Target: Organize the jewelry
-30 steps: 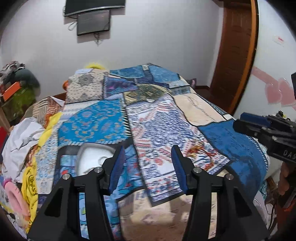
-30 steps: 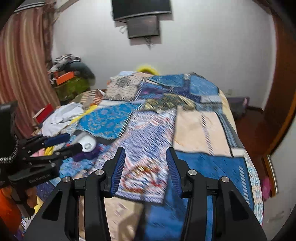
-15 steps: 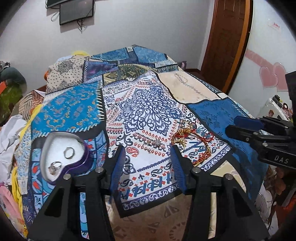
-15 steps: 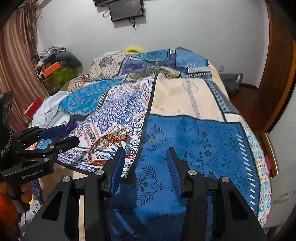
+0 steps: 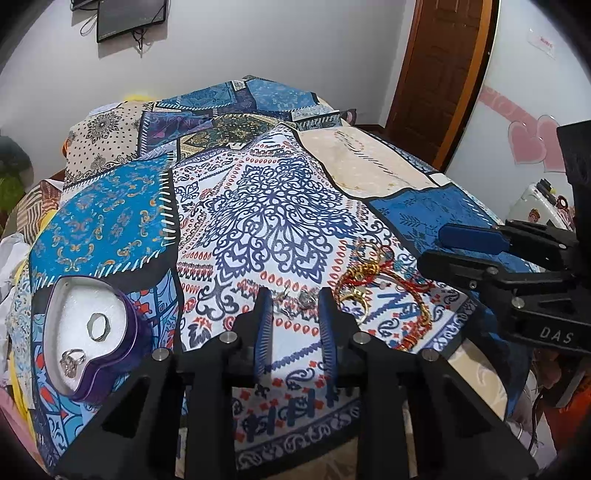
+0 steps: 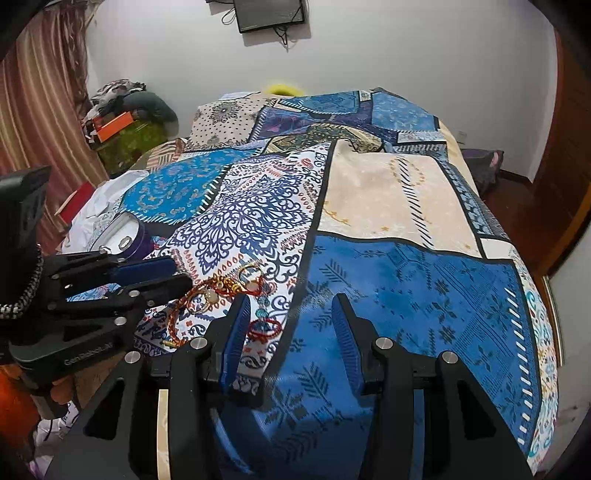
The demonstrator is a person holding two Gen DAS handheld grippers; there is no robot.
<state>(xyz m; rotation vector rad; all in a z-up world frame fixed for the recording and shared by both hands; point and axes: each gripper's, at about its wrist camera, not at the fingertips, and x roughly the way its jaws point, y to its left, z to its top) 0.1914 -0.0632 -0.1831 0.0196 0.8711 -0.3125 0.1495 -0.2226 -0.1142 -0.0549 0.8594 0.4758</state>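
1. The small silver pieces [image 5: 299, 301] between the fingers of the left gripper [image 5: 295, 310] are too small to name; one finger covers part of them.
2. The purple heart-shaped box [image 6: 127, 236] is partly hidden behind the left gripper in the right wrist view.
3. The red and gold jewelry pile [image 6: 218, 295] is tangled, so single pieces cannot be told apart.
4. The wall screen [image 5: 129, 14] is cut by the top edge.
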